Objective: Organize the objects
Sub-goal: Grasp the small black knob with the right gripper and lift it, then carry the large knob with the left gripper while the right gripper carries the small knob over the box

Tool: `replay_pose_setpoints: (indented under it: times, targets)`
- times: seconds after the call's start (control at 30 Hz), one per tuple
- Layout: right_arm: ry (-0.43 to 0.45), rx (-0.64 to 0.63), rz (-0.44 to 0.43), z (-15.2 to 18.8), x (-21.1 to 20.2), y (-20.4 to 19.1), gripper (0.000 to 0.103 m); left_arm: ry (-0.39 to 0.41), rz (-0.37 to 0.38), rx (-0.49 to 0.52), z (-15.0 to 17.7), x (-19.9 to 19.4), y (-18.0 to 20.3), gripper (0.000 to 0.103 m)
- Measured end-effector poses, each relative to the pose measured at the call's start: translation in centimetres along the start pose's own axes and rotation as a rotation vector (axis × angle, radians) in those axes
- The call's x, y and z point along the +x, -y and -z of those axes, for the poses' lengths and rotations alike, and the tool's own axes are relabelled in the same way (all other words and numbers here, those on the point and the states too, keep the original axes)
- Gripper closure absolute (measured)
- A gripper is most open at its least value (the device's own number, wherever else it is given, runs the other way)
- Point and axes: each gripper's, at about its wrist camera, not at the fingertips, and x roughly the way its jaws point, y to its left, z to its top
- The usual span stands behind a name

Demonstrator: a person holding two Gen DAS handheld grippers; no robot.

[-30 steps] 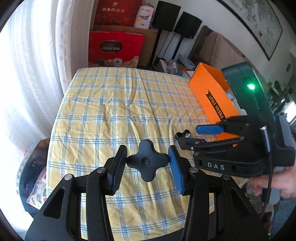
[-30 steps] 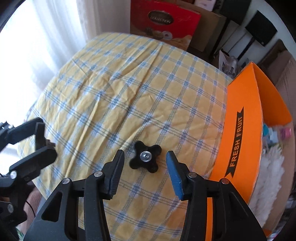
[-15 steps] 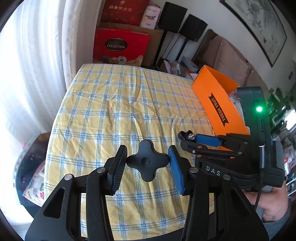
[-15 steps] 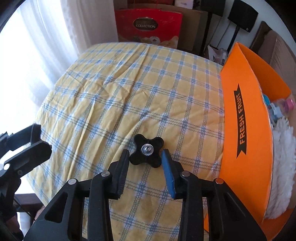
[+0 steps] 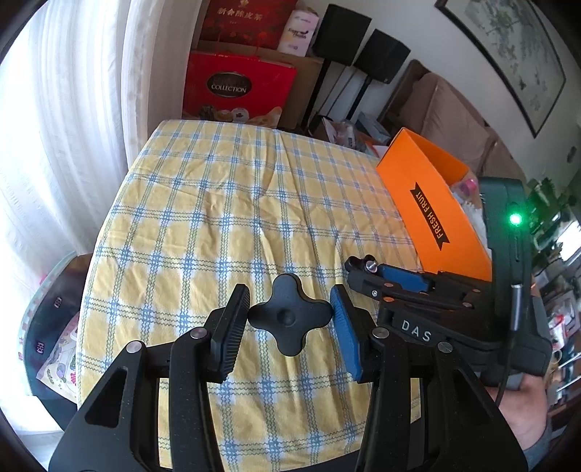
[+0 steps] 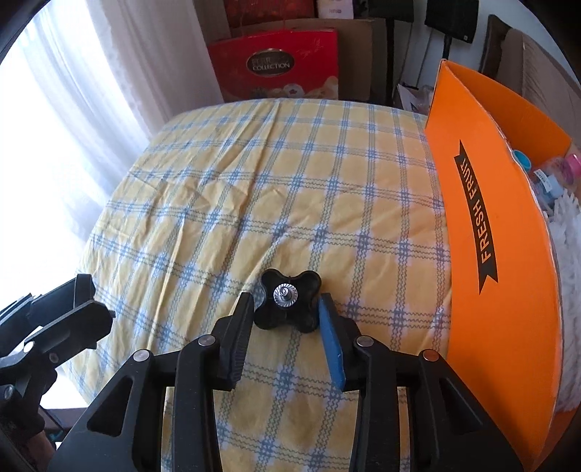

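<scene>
Two black four-lobed knobs are in hand: the left hand-held gripper (image 5: 290,319) clamps one knob (image 5: 290,318), and the right hand-held gripper (image 6: 285,319), jaws just closed inward, pinches the other knob (image 6: 287,301) above the bench's checked cloth (image 6: 290,174). Likely next: carry both over the orange "FRESH FRUIT" box (image 6: 486,203) wall and release inside. A red "COLLECTION" box (image 5: 232,87) and white curtains (image 5: 54,109) stand beyond

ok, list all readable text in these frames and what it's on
"FRESH FRUIT": black banner on the orange box.
"COLLECTION": oval label on the red gift box.
"DAS": body of the right gripper, seen from the left wrist.
Gold characters on the upper red box: unreadable.
White pack: print blurred.
</scene>
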Motion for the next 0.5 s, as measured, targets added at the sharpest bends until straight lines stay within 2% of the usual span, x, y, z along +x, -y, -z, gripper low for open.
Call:
replay_pose_setpoints:
  times: [0.2,0.5]
  targets:
    - [0.09,0.037,-0.026,1.0,-2.0,0.6,0.067,0.001,-0.033,0.006,-0.1,0.5,0.3,0.06]
    - [0.206,0.029,-0.025,1.6,-6.5,0.5,0.067,0.033,-0.036,0.026,-0.6,-0.7,1.9,0.06]
